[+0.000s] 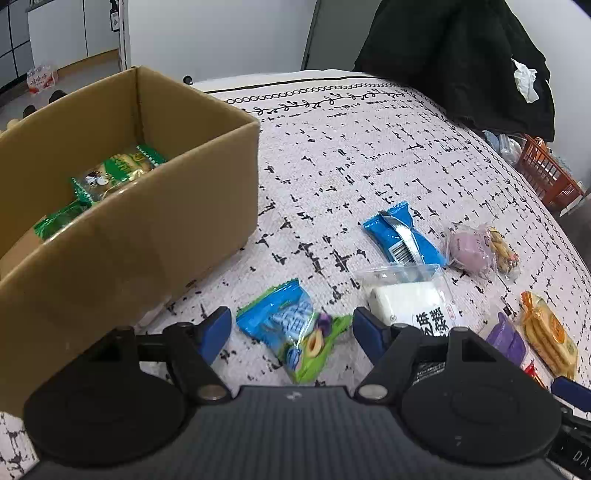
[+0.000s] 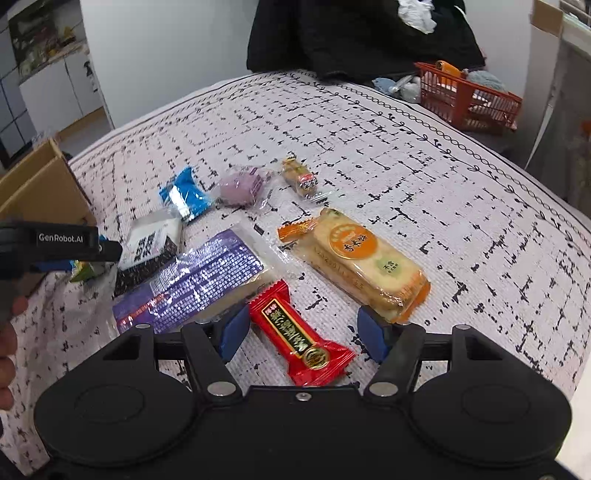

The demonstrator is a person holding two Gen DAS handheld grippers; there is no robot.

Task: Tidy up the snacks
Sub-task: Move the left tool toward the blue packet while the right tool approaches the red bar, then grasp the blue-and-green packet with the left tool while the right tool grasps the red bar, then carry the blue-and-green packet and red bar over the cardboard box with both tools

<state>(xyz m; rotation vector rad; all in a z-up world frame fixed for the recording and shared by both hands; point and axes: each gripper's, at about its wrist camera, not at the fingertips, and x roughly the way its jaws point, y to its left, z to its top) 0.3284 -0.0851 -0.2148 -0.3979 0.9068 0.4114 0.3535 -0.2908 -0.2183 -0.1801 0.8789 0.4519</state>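
My left gripper (image 1: 291,325) is open, its jaws either side of a blue-and-green candy packet (image 1: 295,332) on the patterned tablecloth. A cardboard box (image 1: 147,236) stands to its left with green snack packs (image 1: 118,170) inside. My right gripper (image 2: 299,332) is open around a red candy packet (image 2: 299,336). Near it lie a purple wafer pack (image 2: 195,280), an orange cracker pack (image 2: 362,258), a white-and-black packet (image 2: 147,243), a blue packet (image 2: 184,195), a purple round snack (image 2: 240,188) and a small brown snack (image 2: 299,177).
An orange basket (image 2: 465,96) stands at the table's far right edge. Dark clothing (image 2: 362,33) hangs behind the table. The left gripper's body (image 2: 55,243) shows at the left of the right wrist view. The far half of the tablecloth (image 2: 369,129) is bare.
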